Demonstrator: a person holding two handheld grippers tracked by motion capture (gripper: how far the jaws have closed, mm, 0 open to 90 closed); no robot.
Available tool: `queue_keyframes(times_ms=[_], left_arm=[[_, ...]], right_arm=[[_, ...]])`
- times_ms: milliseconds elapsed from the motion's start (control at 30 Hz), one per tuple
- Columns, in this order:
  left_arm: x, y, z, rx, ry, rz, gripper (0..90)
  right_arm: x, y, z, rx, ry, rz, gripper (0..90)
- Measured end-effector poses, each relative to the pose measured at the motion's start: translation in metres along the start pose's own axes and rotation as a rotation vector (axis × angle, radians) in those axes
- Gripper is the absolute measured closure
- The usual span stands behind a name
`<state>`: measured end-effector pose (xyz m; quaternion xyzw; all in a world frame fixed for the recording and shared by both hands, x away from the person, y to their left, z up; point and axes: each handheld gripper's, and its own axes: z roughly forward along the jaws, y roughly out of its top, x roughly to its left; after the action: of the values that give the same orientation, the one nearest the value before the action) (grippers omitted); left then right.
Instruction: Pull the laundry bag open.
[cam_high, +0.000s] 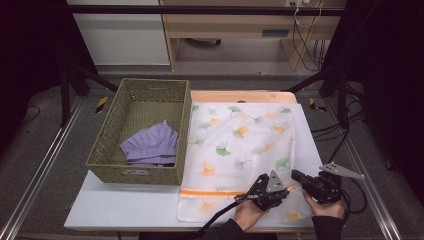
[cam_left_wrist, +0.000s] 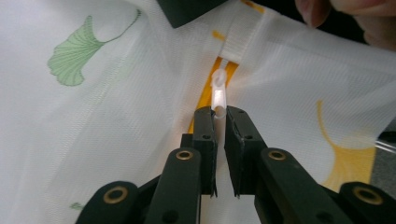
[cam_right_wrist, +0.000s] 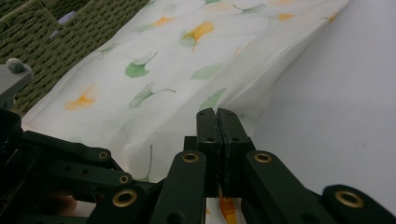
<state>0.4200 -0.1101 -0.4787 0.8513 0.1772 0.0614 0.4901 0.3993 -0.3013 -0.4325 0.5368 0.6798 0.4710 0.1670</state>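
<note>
Left gripper pinches zipper pull (mesh bag near table edge).

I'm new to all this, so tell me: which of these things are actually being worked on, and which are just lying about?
In use:
- mesh laundry bag with leaf print
- zipper pull, between the left gripper fingers
- right gripper, pinching the bag's edge

Lying about:
- woven basket
- purple cloth inside the basket
- white table
</note>
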Motion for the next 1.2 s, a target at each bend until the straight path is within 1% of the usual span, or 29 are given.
queue_keyframes(times_ms=[67,100,133,167,233,333,400,433,500,600,633,700,733,767,867,900,933,1000,1033,1100,1133,1167,1200], left_arm=[[-0.002,0.001,0.000,-0.011,-0.016,-0.009,80.9],[-0.003,0.002,0.000,-0.017,-0.022,-0.007,81.0],[-0.003,0.003,0.000,-0.021,-0.019,-0.007,81.0],[-0.004,0.005,0.001,-0.012,-0.015,-0.006,81.2],[-0.003,0.005,0.002,-0.009,-0.011,-0.005,81.6],[-0.002,0.005,0.003,-0.006,-0.007,-0.028,81.5],[-0.001,0.006,0.004,0.001,0.009,-0.039,79.8],[0.000,0.006,0.004,0.003,0.012,-0.048,78.0],[0.001,0.008,0.006,0.008,0.011,-0.060,78.0],[0.001,0.009,0.006,0.016,0.018,-0.057,79.2],[0.000,0.009,0.007,0.024,0.030,-0.056,81.0],[0.001,0.009,0.006,0.029,0.031,-0.062,87.4],[0.002,0.009,0.006,0.032,0.034,-0.062,87.4],[0.003,0.010,0.004,0.037,0.027,-0.063,87.9],[0.001,0.010,0.003,0.042,0.033,-0.058,89.0],[0.001,0.010,0.002,0.050,0.040,-0.041,89.0],[-0.001,0.010,0.002,0.047,0.043,-0.043,89.1],[-0.002,0.009,0.001,0.050,0.050,-0.031,89.2],[-0.002,0.009,0.000,0.049,0.050,-0.027,89.3],[-0.002,0.008,-0.004,0.038,0.054,-0.024,89.3],[-0.002,0.008,-0.004,0.038,0.054,-0.024,89.3],[-0.001,0.008,-0.006,0.037,0.059,-0.016,89.3],[-0.001,0.008,-0.007,0.027,0.061,-0.021,89.3]], right_arm=[[0.001,0.000,0.001,0.004,0.002,-0.003,88.7],[0.001,0.000,0.001,0.007,0.002,0.001,88.7],[0.001,0.000,0.001,0.007,0.002,0.001,88.7],[0.001,0.000,0.001,0.004,0.002,-0.004,88.7],[0.001,0.000,0.000,0.004,0.005,-0.004,88.7],[0.001,0.000,0.001,0.003,0.007,-0.004,88.7],[0.001,0.000,0.001,0.006,0.007,-0.002,88.7],[0.001,-0.001,0.002,0.007,0.007,-0.002,88.7],[0.001,0.000,0.001,0.008,0.007,-0.001,88.8],[0.002,0.000,0.002,0.011,0.008,-0.002,88.8],[0.002,0.000,0.002,0.011,0.008,-0.002,88.8],[0.002,-0.001,0.001,0.014,0.007,-0.001,88.8],[0.002,-0.001,0.001,0.014,0.007,-0.001,88.8],[0.001,-0.001,0.001,0.013,0.007,0.000,88.8],[0.000,-0.001,0.000,0.014,0.002,-0.003,88.6],[0.000,-0.001,0.000,0.014,0.002,-0.003,88.6],[0.000,-0.001,0.000,0.017,-0.003,-0.007,88.4],[0.000,-0.001,0.001,0.019,-0.010,-0.007,87.6],[-0.001,-0.001,0.001,0.020,-0.014,-0.009,86.8],[-0.002,-0.002,0.001,0.020,-0.018,-0.002,80.2],[-0.002,-0.002,0.001,0.020,-0.018,-0.002,80.2],[-0.003,-0.002,0.002,0.024,-0.017,0.011,74.6],[-0.003,-0.002,0.002,0.024,-0.017,0.011,74.6]])
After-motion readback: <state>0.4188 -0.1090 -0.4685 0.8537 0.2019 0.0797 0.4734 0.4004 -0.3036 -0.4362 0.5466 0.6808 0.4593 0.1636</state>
